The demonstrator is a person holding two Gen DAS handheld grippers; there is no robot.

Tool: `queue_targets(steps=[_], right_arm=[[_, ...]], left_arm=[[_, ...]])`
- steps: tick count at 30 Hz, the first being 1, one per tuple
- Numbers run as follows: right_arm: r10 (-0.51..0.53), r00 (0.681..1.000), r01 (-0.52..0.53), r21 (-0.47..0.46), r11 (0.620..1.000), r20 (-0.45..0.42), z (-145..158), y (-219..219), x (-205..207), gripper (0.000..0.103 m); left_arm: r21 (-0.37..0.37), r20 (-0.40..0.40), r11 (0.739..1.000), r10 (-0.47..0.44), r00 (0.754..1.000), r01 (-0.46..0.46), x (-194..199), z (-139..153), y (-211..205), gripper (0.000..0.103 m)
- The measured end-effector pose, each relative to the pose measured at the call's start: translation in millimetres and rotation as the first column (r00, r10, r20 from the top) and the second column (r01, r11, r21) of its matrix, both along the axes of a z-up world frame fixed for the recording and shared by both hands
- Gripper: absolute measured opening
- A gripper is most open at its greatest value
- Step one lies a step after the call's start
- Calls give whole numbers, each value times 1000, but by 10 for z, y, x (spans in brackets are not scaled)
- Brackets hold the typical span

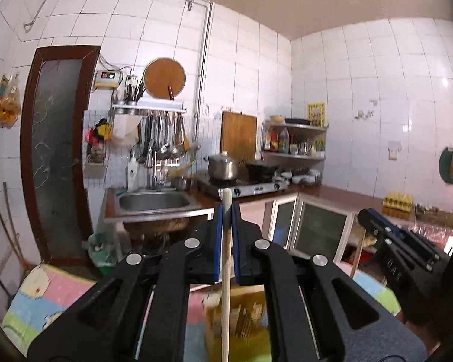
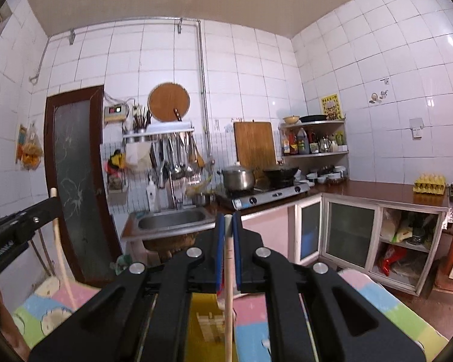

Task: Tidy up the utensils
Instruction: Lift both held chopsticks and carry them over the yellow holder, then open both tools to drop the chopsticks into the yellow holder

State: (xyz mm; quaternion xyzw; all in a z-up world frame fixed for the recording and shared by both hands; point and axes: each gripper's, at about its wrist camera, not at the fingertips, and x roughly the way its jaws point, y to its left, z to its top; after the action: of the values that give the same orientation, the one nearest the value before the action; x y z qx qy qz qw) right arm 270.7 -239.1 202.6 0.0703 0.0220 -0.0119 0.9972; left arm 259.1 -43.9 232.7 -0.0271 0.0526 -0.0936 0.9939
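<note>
Kitchen tiles ahead, sink (image 1: 154, 202) below. Left gripper (image 1: 226, 214) pinches one stick (image 1: 225, 259), right gripper (image 2: 228, 223) another stick (image 2: 229, 271), both upright over a yellow box (image 1: 238, 316). Keep sticks vertical, grips firm.

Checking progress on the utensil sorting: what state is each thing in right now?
Left hand-held gripper: shut on a wooden stick.
Right hand-held gripper: shut on a second wooden stick.
Sink: looks empty.
Pot: lidded, on the stove.
</note>
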Motion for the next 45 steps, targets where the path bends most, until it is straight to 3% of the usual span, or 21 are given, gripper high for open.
queue_targets(steps=[7,15,21,22,24,25,26,27,28,29,36,41,45], right_arm=[[31,999,-32,58,998,26,55,12,590,6],[65,993,-63,21,998,-99,-648,43,1009,6],[65,976,-72,-25,997,-210,-1003,38,1078,6],[64,973,-73,-31,997,-224,-1022,40,1064,7],[50,967,-61,-37,997,-248,-1029,25,1000,7],[50,965,-60,-30,998,-256,-1012,13,965,8],[49,963,-56,-21,998,-265,-985,-11,912,10],[42,962,-47,-12,999,-270,-954,-38,851,25],[32,963,-34,-4,999,-268,-915,-69,757,50],[25,965,-27,-3,1000,-262,-887,-80,686,57],[-13,943,-7,-60,998,-333,-1019,-83,106,59],[-26,901,-7,-75,997,-433,-1461,-29,-155,64],[-6,854,-16,-38,999,-519,-1888,-6,-256,64]], left_arm=[[6,26,1000,12,1000,-12,601,-63,-256,4],[52,-107,998,37,994,-32,1026,-887,-306,4],[55,-168,997,55,984,-47,1032,-1054,-141,5],[56,-169,997,60,984,-51,988,-1030,-109,8],[59,-166,996,77,983,-68,903,-940,-55,37],[55,-159,995,89,983,-81,848,-885,-18,66],[51,-143,994,103,984,-96,742,-824,38,82],[51,-125,993,114,986,-108,664,-778,72,85],[62,-107,990,130,986,-124,559,-731,105,90],[76,-102,988,141,985,-134,467,-692,133,97],[81,-130,984,168,977,-159,-20,-700,400,98],[90,-199,976,213,957,-199,-208,-1021,537,98],[138,-315,971,231,920,-197,-196,-1446,584,98]])
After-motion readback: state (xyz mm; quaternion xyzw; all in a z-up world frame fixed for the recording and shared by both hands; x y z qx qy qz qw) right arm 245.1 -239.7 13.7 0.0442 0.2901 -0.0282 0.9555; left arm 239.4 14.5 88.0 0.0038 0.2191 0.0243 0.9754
